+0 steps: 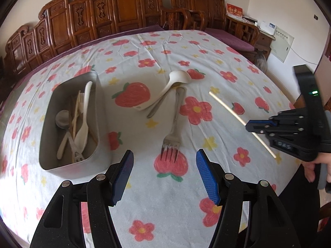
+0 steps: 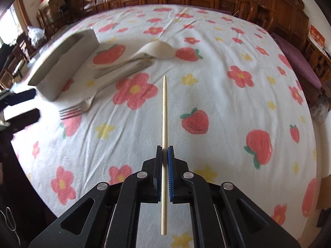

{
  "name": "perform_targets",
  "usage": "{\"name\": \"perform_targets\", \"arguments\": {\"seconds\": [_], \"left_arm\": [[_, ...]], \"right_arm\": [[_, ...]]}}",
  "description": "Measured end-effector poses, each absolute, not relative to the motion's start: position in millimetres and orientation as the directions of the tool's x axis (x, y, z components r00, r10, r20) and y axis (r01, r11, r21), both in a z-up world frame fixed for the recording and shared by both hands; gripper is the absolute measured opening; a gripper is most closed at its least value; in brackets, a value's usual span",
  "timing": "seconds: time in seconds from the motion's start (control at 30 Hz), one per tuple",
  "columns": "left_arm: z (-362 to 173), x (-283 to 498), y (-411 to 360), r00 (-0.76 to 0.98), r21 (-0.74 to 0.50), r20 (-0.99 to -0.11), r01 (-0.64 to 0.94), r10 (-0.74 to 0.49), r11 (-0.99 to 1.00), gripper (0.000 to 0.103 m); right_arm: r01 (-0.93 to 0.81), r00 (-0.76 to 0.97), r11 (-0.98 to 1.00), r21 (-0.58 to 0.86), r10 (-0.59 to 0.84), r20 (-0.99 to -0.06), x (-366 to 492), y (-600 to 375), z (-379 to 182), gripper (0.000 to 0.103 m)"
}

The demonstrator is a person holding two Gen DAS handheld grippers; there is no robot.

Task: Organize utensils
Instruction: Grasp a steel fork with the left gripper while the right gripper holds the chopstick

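My right gripper [image 2: 164, 147] is shut on a pale wooden chopstick [image 2: 164, 107], which is lifted off the cloth and points away from me; in the left wrist view this gripper [image 1: 250, 125] hangs at the right with the chopstick [image 1: 225, 106] slanting through it. My left gripper [image 1: 164, 157] stands open just above the tines of a metal fork [image 1: 175, 119] lying on the cloth. A white ladle-shaped spoon [image 1: 175, 78] rests across a metal utensil handle [image 1: 154, 110] behind the fork. To the left a metal tin [image 1: 97, 103] holds several white and metal utensils.
The table wears a white cloth [image 1: 144, 196] printed with flowers and strawberries. Carved wooden chairs [image 1: 124, 4] line its far side, with a purple cushion [image 1: 238, 41] at the back right. A person's hand [image 1: 310, 165] grips the right tool near the table's right edge.
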State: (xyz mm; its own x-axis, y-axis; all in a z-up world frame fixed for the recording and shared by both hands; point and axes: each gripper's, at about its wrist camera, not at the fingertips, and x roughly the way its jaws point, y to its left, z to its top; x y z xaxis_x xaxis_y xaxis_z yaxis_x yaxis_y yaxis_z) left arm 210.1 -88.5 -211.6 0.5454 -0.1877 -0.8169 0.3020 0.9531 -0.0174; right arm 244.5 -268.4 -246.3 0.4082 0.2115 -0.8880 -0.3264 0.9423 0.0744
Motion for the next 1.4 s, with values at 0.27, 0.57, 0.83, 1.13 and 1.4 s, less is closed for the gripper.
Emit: {"name": "perform_targets", "arguments": {"seconds": [0.27, 0.57, 0.83, 1.13, 1.4], "left_arm": [[-223, 236, -109, 0.507, 0.003, -0.846, 0.316, -0.166, 0.949, 0.058], [-244, 268, -127, 0.455, 0.009, -0.879, 0.312, -0.141, 0.95, 0.053], [-261, 290, -134, 0.42, 0.022, -0.901, 0.299, -0.111, 0.954, 0.043], [-260, 297, -143, 0.387, -0.013, -0.912, 0.307, -0.137, 0.952, 0.017], [-260, 295, -143, 0.375, -0.025, -0.917, 0.291, -0.138, 0.956, 0.006]], "right_arm": [[-0.346, 0.427, 0.933, 0.098, 0.25, -0.869, 246, -270, -230, 0.006], [-0.341, 0.433, 0.931, 0.129, 0.277, -0.858, 249, -279, -223, 0.006], [-0.321, 0.435, 0.933, 0.166, 0.3, -0.849, 254, -288, -222, 0.006], [-0.32, 0.43, 0.928, 0.191, 0.321, -0.844, 255, -288, -221, 0.006], [-0.324, 0.429, 0.928, 0.187, 0.32, -0.845, 256, -287, -222, 0.006]]}}
